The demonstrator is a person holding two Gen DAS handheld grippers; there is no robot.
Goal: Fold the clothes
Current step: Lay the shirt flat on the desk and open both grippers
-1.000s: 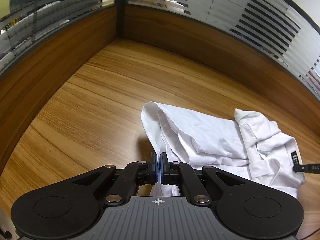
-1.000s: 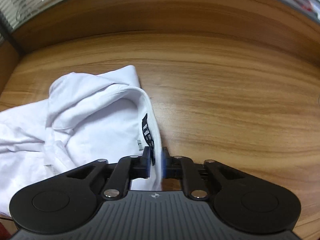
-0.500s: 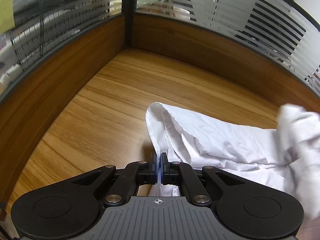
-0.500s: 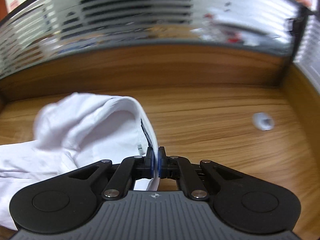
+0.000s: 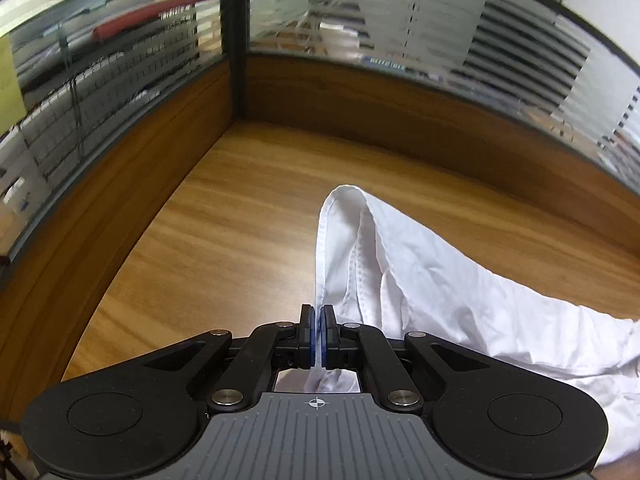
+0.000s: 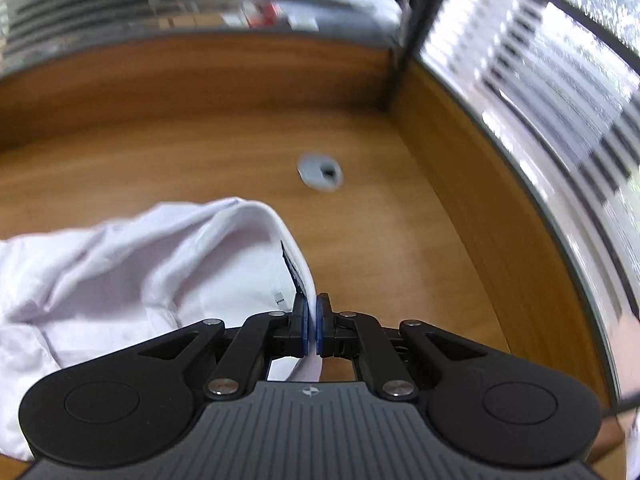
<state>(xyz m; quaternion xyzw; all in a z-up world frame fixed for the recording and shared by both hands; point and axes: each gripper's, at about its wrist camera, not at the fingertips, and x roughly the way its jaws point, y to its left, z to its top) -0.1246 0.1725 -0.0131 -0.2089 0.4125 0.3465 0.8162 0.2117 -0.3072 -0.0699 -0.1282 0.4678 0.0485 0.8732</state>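
Note:
A white shirt (image 5: 460, 280) hangs stretched over the wooden desk. In the left wrist view my left gripper (image 5: 318, 320) is shut on a hemmed edge of it, and the cloth runs off to the right. The right wrist view shows the shirt's collar end (image 6: 132, 272), with a dark label inside the collar. My right gripper (image 6: 312, 312) is shut on the collar edge, and the cloth trails to the left below it. The shirt's middle is out of both views.
The wooden desk (image 5: 224, 240) is walled by wood panels under striped glass, meeting in a corner (image 5: 236, 116) ahead of the left gripper. A grey cable grommet (image 6: 320, 171) sits in the desk (image 6: 400, 264) ahead of the right gripper, near the right partition (image 6: 500, 208).
Both grippers have lifted the shirt off the desk. The right one swept fast to the right with the collar, bringing the grommet and right corner into view. The cloth is now pulled longer.

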